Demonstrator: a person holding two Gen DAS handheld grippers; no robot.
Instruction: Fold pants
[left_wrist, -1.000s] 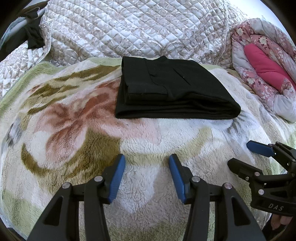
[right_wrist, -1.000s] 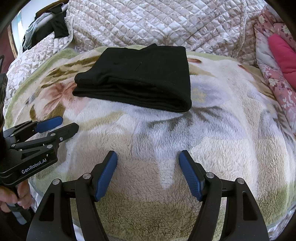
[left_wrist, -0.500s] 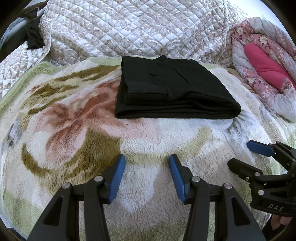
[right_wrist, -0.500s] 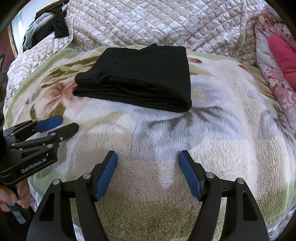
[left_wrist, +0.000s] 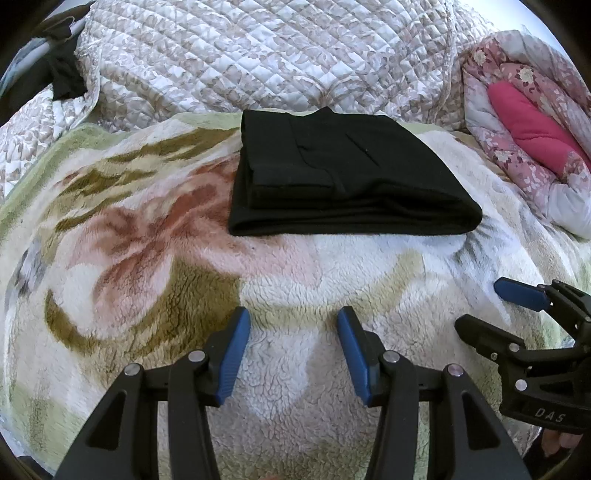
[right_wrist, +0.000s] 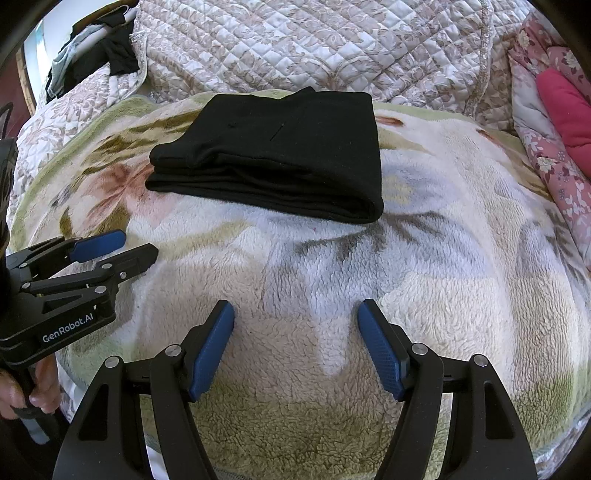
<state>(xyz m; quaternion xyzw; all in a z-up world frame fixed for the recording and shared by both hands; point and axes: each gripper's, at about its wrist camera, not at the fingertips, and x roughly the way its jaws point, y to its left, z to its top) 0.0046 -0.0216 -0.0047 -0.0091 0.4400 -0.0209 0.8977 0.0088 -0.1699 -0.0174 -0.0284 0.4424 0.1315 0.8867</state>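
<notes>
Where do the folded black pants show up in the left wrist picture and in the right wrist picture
Left wrist view: the folded black pants lie above centre, slightly right, on the floral fleece blanket.
Right wrist view: the folded black pants lie above centre, slightly left, on the same blanket.
Shared landmark: the quilted bedspread just behind the pants, also in the right wrist view.
</notes>
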